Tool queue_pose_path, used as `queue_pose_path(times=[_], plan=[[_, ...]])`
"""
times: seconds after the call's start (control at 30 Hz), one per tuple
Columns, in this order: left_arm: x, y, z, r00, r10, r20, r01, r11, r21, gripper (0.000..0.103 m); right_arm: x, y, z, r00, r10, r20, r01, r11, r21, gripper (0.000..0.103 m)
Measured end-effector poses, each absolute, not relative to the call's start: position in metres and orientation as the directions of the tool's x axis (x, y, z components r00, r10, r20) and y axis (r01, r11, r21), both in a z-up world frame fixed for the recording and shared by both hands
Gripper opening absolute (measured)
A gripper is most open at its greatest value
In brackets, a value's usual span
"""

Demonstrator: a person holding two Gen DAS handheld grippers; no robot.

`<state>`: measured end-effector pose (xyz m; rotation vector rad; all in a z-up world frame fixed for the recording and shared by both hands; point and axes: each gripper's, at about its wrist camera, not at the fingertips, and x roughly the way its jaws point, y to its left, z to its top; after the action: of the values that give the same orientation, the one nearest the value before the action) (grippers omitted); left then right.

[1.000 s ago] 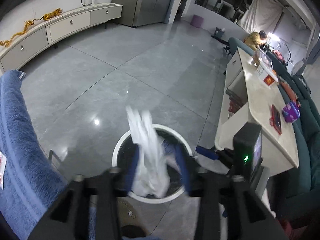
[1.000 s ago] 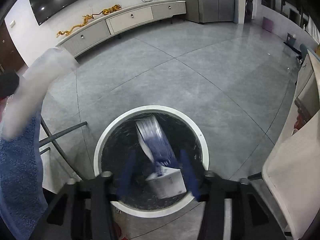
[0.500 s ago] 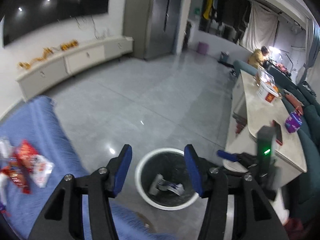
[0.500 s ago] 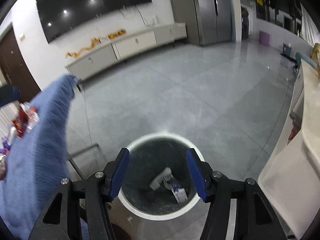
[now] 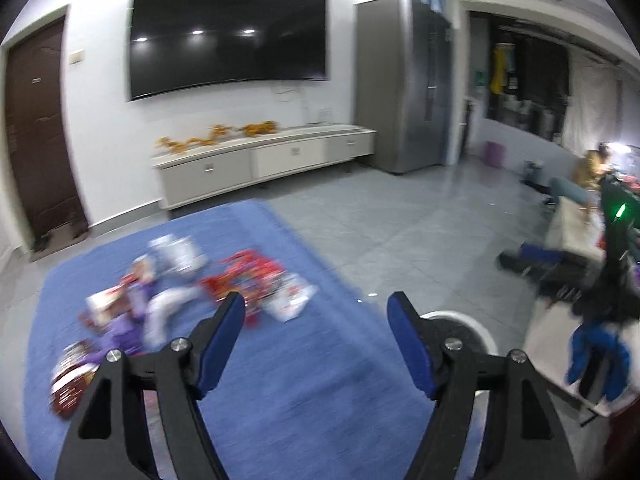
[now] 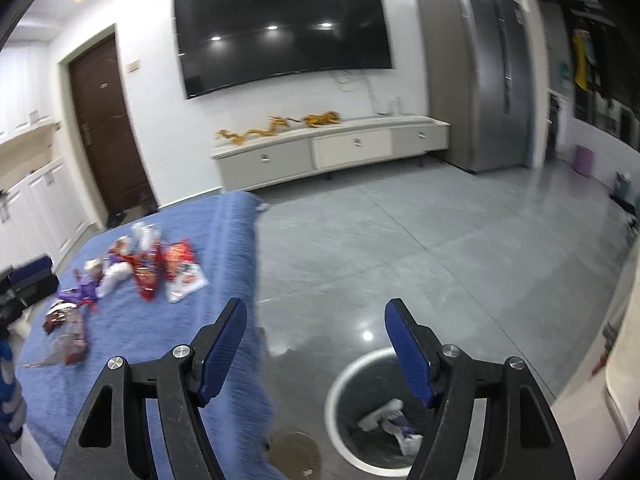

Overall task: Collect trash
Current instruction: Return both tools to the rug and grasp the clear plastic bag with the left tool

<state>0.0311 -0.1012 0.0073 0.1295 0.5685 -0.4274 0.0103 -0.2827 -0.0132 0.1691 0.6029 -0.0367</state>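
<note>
- Left gripper (image 5: 316, 314): blue-padded jaws spread wide, nothing between them; held above the blue cloth (image 5: 304, 384), near its floor-side edge
- Right gripper (image 6: 316, 320): jaws spread wide and bare; one finger over the cloth's edge, the other over the bin
- Trash on cloth: a loose cluster of wrappers (image 6: 132, 268) toward the far side of the blue cloth; red packets (image 5: 248, 276), a white packet (image 6: 184, 280), purple wrappers (image 6: 82, 290), a clear bag (image 6: 64, 344); blurred in the left wrist view
- Trash bin (image 6: 340, 404): round, white rim, dark liner; stands on the grey tiled floor (image 6: 420, 248) just beside the cloth; white and blue crumpled waste (image 6: 394, 426) lies inside
</note>
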Motion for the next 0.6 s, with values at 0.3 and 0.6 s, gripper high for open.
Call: queue_pose_path(times=[0.3,0.6], plan=[[0.052,-0.013,-0.071,0.726,-0.139,-0.674,0.215,0.976,0.030,0.072,0.051,-0.200,-0.015,0.801,0.141,-0.582,-0.087,0.989,0.120,0.072],[0.065,0.006,-0.112,0.624,-0.183,-0.760,0.208,0.976,-0.064,0.051,0.100,-0.141,-0.036,0.731,0.256,-0.633,-0.223,0.966,0.132,0.072]])
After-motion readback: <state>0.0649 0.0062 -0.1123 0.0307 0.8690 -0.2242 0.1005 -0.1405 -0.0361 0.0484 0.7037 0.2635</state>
